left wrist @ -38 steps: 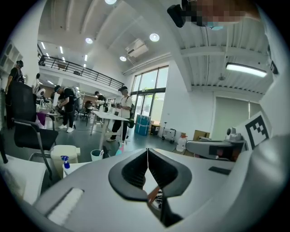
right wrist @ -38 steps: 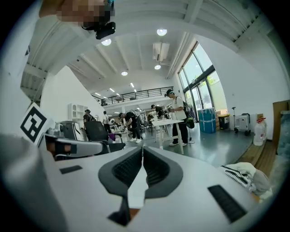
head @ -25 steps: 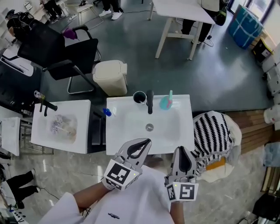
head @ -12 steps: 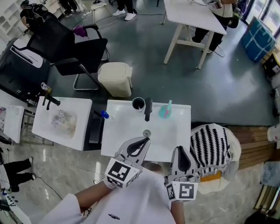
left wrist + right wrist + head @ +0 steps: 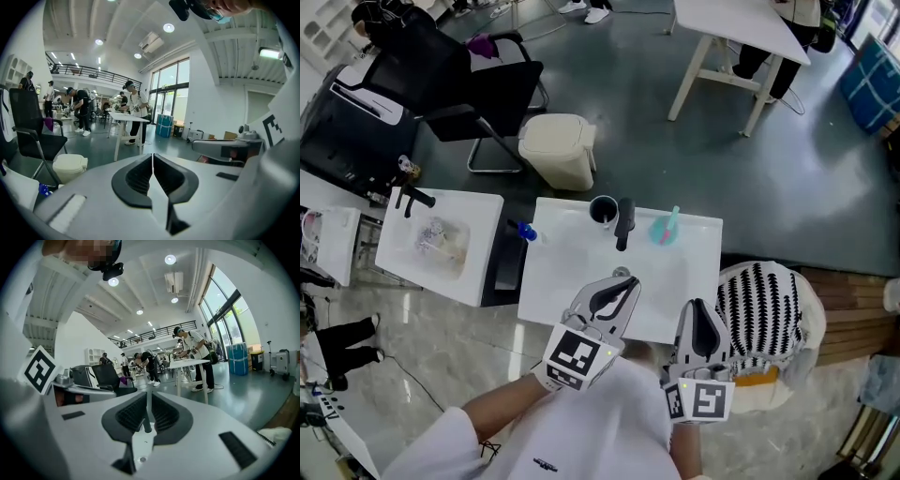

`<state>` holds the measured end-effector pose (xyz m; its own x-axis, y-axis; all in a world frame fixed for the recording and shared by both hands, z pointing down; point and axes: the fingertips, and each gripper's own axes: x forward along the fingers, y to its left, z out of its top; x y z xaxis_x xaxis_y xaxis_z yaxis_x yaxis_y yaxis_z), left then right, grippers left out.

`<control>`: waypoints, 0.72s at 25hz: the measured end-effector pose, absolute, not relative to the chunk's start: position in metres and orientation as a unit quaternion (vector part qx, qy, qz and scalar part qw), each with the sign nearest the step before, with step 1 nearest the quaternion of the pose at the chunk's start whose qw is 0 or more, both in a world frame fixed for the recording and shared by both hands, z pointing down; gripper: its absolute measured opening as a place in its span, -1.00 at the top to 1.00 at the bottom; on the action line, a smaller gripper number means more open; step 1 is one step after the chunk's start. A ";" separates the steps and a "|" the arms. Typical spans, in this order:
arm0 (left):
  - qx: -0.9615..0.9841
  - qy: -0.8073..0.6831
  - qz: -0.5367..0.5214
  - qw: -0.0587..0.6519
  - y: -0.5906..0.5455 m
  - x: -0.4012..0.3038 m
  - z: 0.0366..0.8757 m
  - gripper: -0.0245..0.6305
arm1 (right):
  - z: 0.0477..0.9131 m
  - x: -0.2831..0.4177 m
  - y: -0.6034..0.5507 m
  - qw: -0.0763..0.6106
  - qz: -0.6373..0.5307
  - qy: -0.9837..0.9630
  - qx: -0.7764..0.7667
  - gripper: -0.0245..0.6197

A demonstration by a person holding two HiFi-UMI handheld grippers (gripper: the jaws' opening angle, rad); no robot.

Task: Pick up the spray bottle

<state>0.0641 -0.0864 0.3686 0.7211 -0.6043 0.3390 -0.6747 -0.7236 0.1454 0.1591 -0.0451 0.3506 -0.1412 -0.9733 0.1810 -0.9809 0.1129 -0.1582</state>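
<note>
The spray bottle (image 5: 664, 228) is a small teal bottle standing at the back right of the white washbasin (image 5: 572, 262), seen only in the head view. My left gripper (image 5: 630, 282) is shut with nothing in it and reaches over the basin's near part, short of the bottle and to its left. To the right, my right gripper (image 5: 701, 308) hangs at the basin's front edge, jaws together and empty. The left gripper (image 5: 153, 157) and right gripper (image 5: 148, 397) both look out level across the room, and neither shows the bottle.
A black cup (image 5: 603, 210) and a black tap (image 5: 624, 223) stand left of the bottle. A small blue item (image 5: 526, 232) sits at the basin's left corner. A beige bin (image 5: 560, 150), black chair (image 5: 478, 89), second basin (image 5: 398, 272) and striped cushion (image 5: 766, 300) surround it.
Both grippers have moved forward towards the basin; the left one now reaches over its near part. Both stayed shut and the bottle has not moved.
</note>
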 end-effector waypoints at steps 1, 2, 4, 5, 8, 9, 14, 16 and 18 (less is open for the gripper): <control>0.917 -0.351 0.137 0.130 -0.089 0.067 0.371 0.90 | 0.353 0.161 -0.048 0.017 0.122 -0.747 0.654 0.90; 0.916 -0.353 0.138 0.130 -0.093 0.070 0.374 0.90 | 0.356 0.162 -0.051 0.018 0.124 -0.748 0.652 0.90; 0.915 -0.355 0.142 0.129 -0.100 0.077 0.381 0.90 | 0.363 0.165 -0.057 0.020 0.129 -0.751 0.648 0.90; 0.914 -0.357 0.143 0.129 -0.104 0.080 0.384 0.90 | 0.366 0.167 -0.060 0.021 0.131 -0.752 0.646 0.90; 0.909 -0.367 0.144 0.133 -0.116 0.088 0.393 0.90 | 0.375 0.172 -0.068 0.028 0.135 -0.755 0.640 0.90; 0.907 -0.370 0.145 0.135 -0.120 0.090 0.396 0.89 | 0.378 0.174 -0.071 0.031 0.136 -0.756 0.639 0.90; 0.900 -0.387 0.148 0.133 -0.141 0.101 0.412 0.88 | 0.388 0.186 -0.082 0.033 0.143 -0.760 0.633 0.90; 0.899 -0.388 0.151 0.135 -0.149 0.108 0.420 0.74 | 0.394 0.190 -0.087 0.037 0.141 -0.763 0.629 0.90; 0.896 -0.392 0.157 0.138 -0.156 0.114 0.428 0.67 | 0.400 0.195 -0.091 0.041 0.141 -0.766 0.626 0.90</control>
